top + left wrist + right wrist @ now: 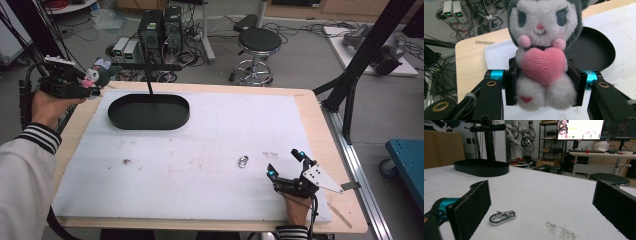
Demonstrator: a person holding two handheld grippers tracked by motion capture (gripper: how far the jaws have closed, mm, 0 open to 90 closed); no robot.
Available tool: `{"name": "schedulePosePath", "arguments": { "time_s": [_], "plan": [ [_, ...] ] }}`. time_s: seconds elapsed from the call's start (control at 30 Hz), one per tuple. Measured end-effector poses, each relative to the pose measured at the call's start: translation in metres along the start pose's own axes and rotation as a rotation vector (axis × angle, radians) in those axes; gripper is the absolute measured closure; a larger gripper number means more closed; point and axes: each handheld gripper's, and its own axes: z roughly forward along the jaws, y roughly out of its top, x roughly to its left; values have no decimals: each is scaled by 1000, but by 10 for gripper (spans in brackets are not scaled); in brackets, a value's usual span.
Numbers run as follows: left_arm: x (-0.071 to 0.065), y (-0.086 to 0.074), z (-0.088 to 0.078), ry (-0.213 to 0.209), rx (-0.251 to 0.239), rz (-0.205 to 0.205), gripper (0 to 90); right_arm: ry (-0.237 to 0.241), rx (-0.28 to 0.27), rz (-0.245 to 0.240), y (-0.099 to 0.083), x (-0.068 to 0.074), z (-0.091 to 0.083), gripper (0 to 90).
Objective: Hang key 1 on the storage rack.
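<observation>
While the left gripper [544, 82] clamps the plush toy [544, 45] at the waist, off the table's [320, 120] far left corner and just left of the black oval tray [149, 111], the right gripper [285, 164] rests on the white mat [190, 165], jaws wide apart, nothing between them. Metal carabiner [502, 217] lies just ahead of it.

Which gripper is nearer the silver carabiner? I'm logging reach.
Right. The right gripper sits open just beside the carabiner; the left gripper holds a plush toy far off.
</observation>
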Motion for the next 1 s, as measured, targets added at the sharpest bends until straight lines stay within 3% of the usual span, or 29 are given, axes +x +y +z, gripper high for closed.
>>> {"name": "schedulePosePath", "arguments": {
  "time_s": [0.23, 0.47, 1.0],
  "plan": [
    [6, 4, 2, 0, -6, -8, 525, 1, 0, 0, 0, 0, 0, 10],
    [5, 10, 3, -4, -3, 17, 524, 0, 0, -2, 0, 0, 0, 10],
    [16, 15, 18, 13, -18, -17, 524, 1, 1, 0, 0, 0, 0, 10]
  ]
}}
